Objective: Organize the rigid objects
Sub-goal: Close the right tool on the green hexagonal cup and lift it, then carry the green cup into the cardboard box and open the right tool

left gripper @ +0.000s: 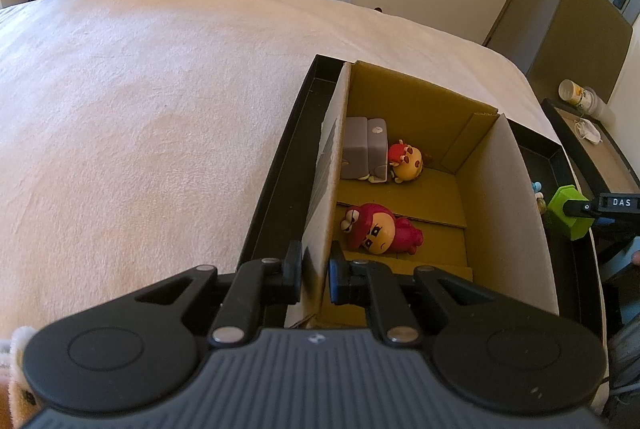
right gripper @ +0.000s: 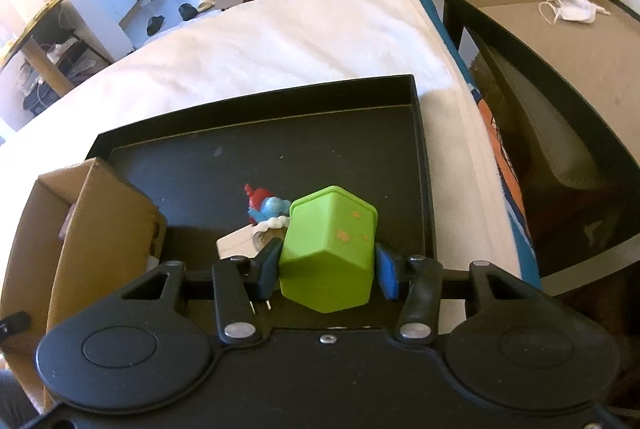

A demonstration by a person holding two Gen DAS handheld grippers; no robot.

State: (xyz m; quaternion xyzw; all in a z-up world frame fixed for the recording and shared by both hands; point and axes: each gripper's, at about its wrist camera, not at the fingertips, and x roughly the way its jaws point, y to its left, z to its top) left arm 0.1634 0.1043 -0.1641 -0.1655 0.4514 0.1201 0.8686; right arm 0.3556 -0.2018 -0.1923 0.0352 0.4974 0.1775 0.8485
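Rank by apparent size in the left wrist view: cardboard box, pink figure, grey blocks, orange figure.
1. cardboard box
2. pink figure, grey blocks: look alike, and the figure lies nearer the camera, so unranked
3. orange figure

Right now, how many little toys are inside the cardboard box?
2 figurines. A yellow-faced one lies at the far end of the cardboard box, beside two grey blocks. A pink one lies nearer the left gripper. The near wall may hide more.

Cardboard box [left gripper: 516, 197] standing in a tray [right gripper: 416, 165] on the bed [left gripper: 140, 101]. Inside the box: two blocks [left gripper: 366, 147] at the far end, one figurine [left gripper: 406, 161] beside them, another figurine [left gripper: 380, 229] nearer. Right of the box, a hexagonal block [right gripper: 330, 249] above the tray.
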